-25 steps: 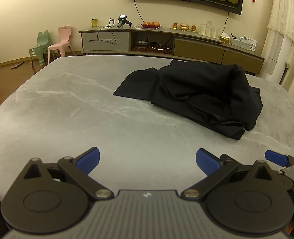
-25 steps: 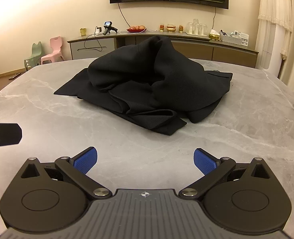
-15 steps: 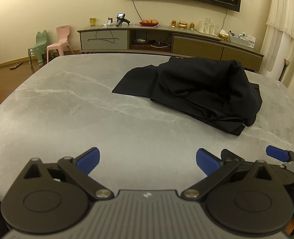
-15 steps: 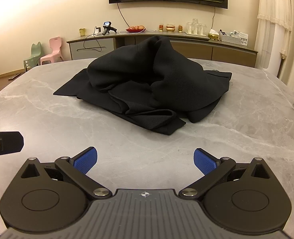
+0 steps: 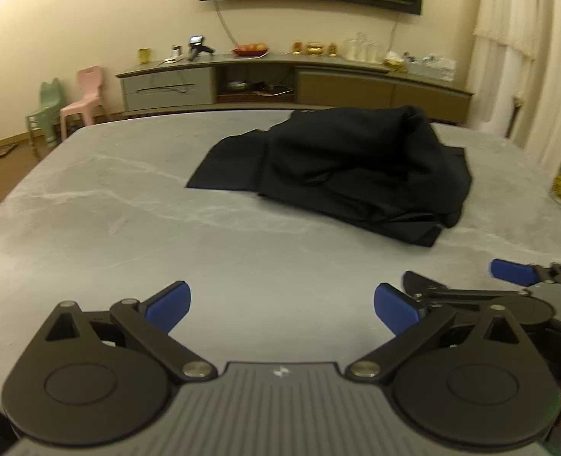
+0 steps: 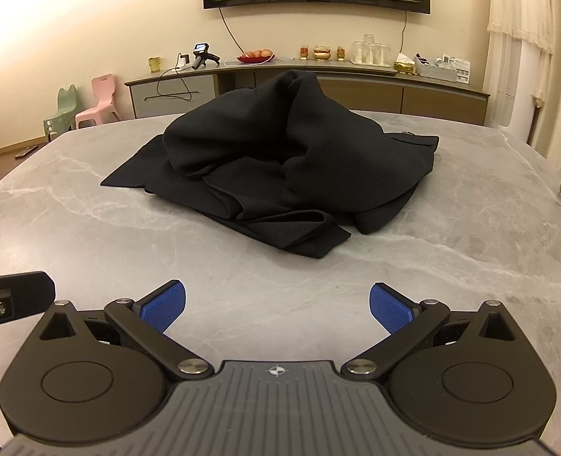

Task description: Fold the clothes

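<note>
Fingers of the left gripper (image 5: 282,304) and right gripper (image 6: 276,306) stood spread wide, holding nothing. Ahead, apart from both, a crumpled black garment (image 6: 288,174) lay heaped on the grey marble table (image 6: 470,235). Behind stood a low sideboard (image 6: 413,91) against a cream wall.

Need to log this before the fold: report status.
Left gripper open, empty. Right gripper open, empty. Black garment heaped on table, untouched. Nothing in the way.

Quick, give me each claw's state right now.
Left claw: open, holding nothing, above the grey table.
Right claw: open, holding nothing, short of the black garment.
</note>
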A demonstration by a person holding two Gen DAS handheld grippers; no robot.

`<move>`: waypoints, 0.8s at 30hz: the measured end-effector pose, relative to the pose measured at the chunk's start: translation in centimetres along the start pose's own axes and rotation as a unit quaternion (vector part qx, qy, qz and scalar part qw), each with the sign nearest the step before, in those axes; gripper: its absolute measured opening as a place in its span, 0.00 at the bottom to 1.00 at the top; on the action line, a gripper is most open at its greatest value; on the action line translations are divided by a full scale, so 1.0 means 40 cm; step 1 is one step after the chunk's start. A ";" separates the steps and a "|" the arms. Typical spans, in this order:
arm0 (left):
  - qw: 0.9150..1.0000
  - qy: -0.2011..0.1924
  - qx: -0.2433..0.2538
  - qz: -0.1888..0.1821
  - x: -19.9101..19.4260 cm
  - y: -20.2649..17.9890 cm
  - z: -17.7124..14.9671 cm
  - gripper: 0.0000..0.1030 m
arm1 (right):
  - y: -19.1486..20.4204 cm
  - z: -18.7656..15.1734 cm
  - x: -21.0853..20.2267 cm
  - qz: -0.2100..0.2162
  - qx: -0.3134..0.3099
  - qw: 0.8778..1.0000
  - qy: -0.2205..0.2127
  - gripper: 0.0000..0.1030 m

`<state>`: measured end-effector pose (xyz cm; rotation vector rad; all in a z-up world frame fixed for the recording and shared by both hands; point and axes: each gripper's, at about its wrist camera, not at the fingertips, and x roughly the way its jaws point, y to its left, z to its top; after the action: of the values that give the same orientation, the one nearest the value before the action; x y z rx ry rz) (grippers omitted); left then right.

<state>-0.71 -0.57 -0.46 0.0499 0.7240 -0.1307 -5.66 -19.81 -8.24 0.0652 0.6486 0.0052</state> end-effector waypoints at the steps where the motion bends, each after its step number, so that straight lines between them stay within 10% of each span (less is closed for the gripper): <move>1: 1.000 0.000 -0.001 0.000 0.000 -0.001 0.000 1.00 | -0.001 0.000 0.000 0.000 0.001 1.000 0.000 0.99; 10: 1.000 0.005 0.006 -0.012 0.003 -0.007 -0.001 0.93 | -0.003 0.003 -0.006 -0.002 0.001 1.000 -0.002 0.99; 17: 1.000 -0.002 0.023 -0.010 -0.001 -0.018 -0.004 0.32 | -0.004 0.004 -0.017 0.003 -0.004 1.000 -0.012 0.95; 20: 0.999 -0.009 0.037 -0.002 -0.005 -0.030 -0.008 0.01 | -0.004 0.005 -0.016 0.007 -0.008 1.000 -0.008 0.68; 24: 0.999 -0.024 0.043 -0.002 -0.013 -0.034 -0.008 0.00 | -0.008 0.004 -0.012 0.017 -0.004 1.000 -0.001 0.31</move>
<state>-1.51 -1.84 -0.37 0.1272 0.6712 -0.1662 -5.93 -20.15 -7.84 0.0687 0.6461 0.0409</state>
